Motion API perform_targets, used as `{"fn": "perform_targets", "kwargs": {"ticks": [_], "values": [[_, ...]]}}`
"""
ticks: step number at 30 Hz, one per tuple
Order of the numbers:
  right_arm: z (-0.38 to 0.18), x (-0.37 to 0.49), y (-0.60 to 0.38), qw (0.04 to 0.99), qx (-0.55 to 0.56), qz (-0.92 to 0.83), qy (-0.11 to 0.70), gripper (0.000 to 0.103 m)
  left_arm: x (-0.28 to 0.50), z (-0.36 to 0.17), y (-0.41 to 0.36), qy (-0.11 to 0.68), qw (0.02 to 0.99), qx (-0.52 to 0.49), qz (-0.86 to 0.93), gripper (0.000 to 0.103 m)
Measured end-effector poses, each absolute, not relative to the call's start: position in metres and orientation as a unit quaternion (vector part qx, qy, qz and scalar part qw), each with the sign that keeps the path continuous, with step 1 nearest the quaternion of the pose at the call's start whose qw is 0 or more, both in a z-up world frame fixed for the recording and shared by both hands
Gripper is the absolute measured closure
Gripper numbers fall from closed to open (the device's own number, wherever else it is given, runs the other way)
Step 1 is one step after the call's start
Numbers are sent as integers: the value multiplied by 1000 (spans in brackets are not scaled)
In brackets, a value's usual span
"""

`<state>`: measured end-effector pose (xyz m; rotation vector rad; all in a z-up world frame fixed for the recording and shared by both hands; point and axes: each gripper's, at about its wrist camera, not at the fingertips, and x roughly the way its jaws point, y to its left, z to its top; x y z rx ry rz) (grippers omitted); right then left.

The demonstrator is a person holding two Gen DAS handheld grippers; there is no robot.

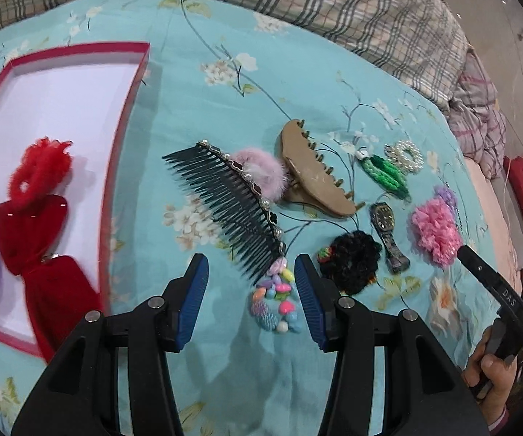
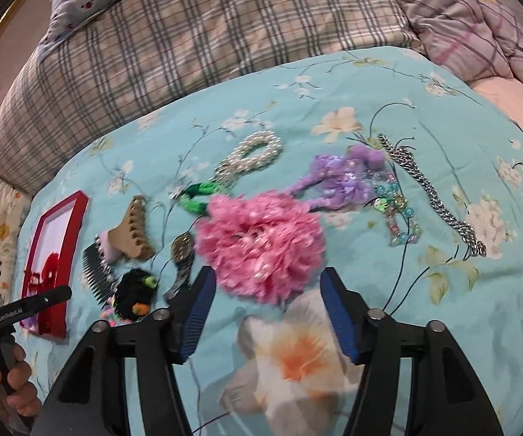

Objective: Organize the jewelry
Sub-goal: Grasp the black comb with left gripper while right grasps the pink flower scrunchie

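Both grippers hang with fingers spread and nothing between the pads: the left gripper [image 1: 251, 290] stands over the bead bracelet [image 1: 275, 301], the right gripper [image 2: 267, 312] just near of the pink scrunchie [image 2: 261, 243]. Closing the left pair could go wrong, since the black comb [image 1: 225, 203] touches the beads at their far end and its teeth may be nipped or dragged along. The scrunchie lies ahead of its fingertips, so closing now would likely catch only frills or the blue bedspread [image 2: 443, 327], and the red box [image 1: 123, 138] waits at far left.
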<state>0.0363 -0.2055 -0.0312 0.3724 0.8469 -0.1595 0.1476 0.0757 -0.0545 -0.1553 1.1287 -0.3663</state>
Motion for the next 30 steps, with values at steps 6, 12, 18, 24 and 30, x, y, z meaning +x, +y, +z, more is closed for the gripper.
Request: {"fn": "perform_targets", "kwargs": {"ticks": [6,12,18,24,30], "values": [[-42,49,-219,886,197,-78,412,40,170,-80,71,554,809,-104,-164,55],[-55,58,-222,879,218,-61,420,41,185,-94,76,553,803,-142,-172,66],[-58,61,-222,879,220,-58,419,75,188,-91,71,542,807,-136,-191,99],[-50,57,-219,888,212,-56,405,91,179,-82,75,531,814,-131,-197,102],[-30,51,-206,899,200,-45,387,93,167,-68,86,517,822,-128,-202,102]]}}
